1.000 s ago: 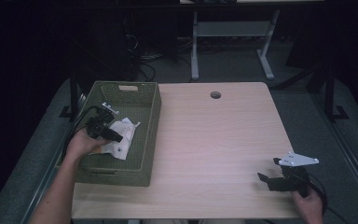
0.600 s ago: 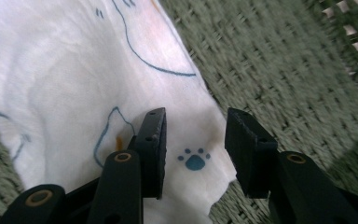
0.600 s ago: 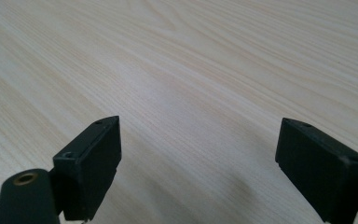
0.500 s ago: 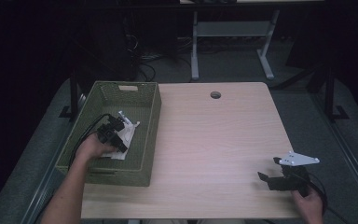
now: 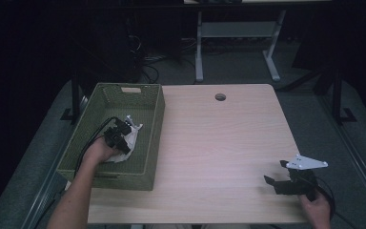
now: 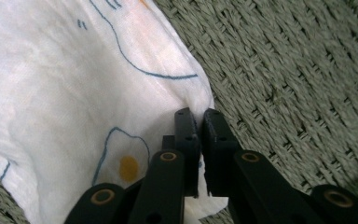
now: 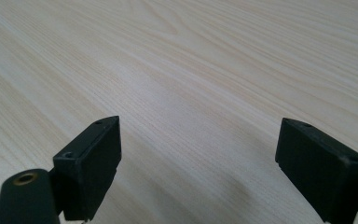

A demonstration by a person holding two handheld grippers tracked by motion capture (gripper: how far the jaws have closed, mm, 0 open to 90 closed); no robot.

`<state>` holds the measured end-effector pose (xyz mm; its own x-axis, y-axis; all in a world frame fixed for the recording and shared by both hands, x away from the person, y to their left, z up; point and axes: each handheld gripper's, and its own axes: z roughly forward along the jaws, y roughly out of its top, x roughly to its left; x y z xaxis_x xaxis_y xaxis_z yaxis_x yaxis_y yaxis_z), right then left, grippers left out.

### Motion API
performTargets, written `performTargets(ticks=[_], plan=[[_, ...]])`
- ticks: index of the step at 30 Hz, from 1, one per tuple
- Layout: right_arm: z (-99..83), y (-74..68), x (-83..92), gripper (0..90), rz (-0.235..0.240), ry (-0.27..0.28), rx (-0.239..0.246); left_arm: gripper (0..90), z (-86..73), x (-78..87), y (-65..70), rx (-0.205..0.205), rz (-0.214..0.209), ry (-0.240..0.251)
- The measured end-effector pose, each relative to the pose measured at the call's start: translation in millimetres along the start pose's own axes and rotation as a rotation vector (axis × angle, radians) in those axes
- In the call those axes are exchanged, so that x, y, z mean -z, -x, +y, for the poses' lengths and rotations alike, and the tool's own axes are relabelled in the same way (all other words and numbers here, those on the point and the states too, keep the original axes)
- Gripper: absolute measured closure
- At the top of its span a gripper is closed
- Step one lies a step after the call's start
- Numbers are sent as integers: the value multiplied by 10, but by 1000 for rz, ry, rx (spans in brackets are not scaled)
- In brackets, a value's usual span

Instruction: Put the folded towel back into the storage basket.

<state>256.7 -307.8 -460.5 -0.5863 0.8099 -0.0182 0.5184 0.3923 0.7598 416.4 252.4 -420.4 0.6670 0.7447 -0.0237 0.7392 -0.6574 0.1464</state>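
The left gripper [image 5: 119,135] is down inside the green woven basket [image 5: 150,143] at the left of the table [image 5: 219,143], and its jaws are pinched together on the edge of a white cloth [image 5: 128,143] lying on the basket floor. In the left gripper view the two black jaws meet with almost no gap, a fold of the cloth [image 6: 74,93] caught between them; the fabric carries blue outlines and an orange dot, and the basket weave [image 6: 298,79] lies to its right. Compared with a second ago, the left hand [image 5: 97,151] has pushed farther into the basket, away from the near wall, and the gripper now sits over the cloth's far part rather than at its near left side. The cloth looks more bunched. The right gripper [image 5: 286,179] has stayed at the near right corner of the table, jaws spread wide over bare wood [image 7: 191,70], holding nothing.
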Motion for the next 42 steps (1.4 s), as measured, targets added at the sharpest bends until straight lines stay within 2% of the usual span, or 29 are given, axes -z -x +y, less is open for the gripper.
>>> performTargets(ticks=[2, 3, 5, 6, 7, 8, 10, 12, 13, 15, 16, 17, 19, 20, 23, 24, 25, 26, 27, 28, 29, 31, 32, 33, 39, 42], plan=[[0, -2, 3, 136, 0, 0, -1, 881, -14, 43, -9, 11, -24, 23], [-1, -2, 1, 137, 1, -1, 0, 882, -25, 108, -8, 17, -60, 62], [1, -1, -2, 136, 1, -1, 1, 881, -26, 177, 5, 10, -99, 91], [1, -1, -2, 136, 1, -1, 1, 882, -26, 177, 5, 10, -99, 91], [3, -4, -5, 136, 3, -4, 2, 881, -15, 221, 39, -5, -126, 104], [3, -4, -5, 136, 3, -4, 2, 882, -15, 221, 39, -5, -126, 104], [5, -9, -5, 136, 2, -4, 4, 882, -3, 244, 78, -14, -154, 121], [7, -16, 0, 136, 5, -1, 4, 882, 10, 240, 117, -30, -159, 105], [9, -21, 6, 136, 3, -1, 5, 881, 12, 209, 146, -46, -182, 82], [9, -24, 8, 136, 3, 0, 5, 875, 11, 189, 156, -49, -191, 70], [9, -25, 10, 136, 3, 0, 7, 838, 7, 172, 157, -49, -188, 68], [9, -25, 10, 136, 3, 0, 7, 838, -1, 163, 151, -43, -205, 69], [9, -28, 7, 136, 5, -2, 8, 767, -32, 190, 111, -27, -212, 80], [9, -28, 2, 136, 4, -3, 9, 754, -43, 214, 90, -20, -210, 93], [13, -29, -8, 136, 6, -7, 10, 752, -70, 279, 9, 15, -162, 125], [13, -29, -8, 136, 6, -7, 10, 768, -70, 279, 9, 15, -162, 125], [15, -30, -15, 136, 5, -9, 11, 793, -77, 294, -46, 49, -118, 142], [15, -30, -15, 136, 5, -9, 11, 811, -77, 294, -46, 49, -118, 142], [16, -31, -21, 136, 3, -12, 11, 833, -72, 278, -99, 74, -85, 150], [16, -31, -21, 136, 3, -12, 11, 842, -72, 278, -99, 74, -85, 150], [17, -30, -22, 136, 3, -12, 12, 842, -65, 258, -123, 79, -63, 150], [16, -30, -23, 136, 3, -13, 11, 842, -55, 204, -158, 104, -46, 140], [14, -29, -24, 136, 2, -13, 10, 843, -49, 172, -174, 107, -37, 127], [12, -28, -24, 136, 3, -13, 9, 843, -40, 112, -187, 104, -22, 93], [9, -16, -20, 136, 7, -8, 9, 836, -29, 21, -186, 101, -8, 46], [12, -19, -21, 136, 6, -9, 11, 816, -37, 52, -192, 108, -8, 66]])
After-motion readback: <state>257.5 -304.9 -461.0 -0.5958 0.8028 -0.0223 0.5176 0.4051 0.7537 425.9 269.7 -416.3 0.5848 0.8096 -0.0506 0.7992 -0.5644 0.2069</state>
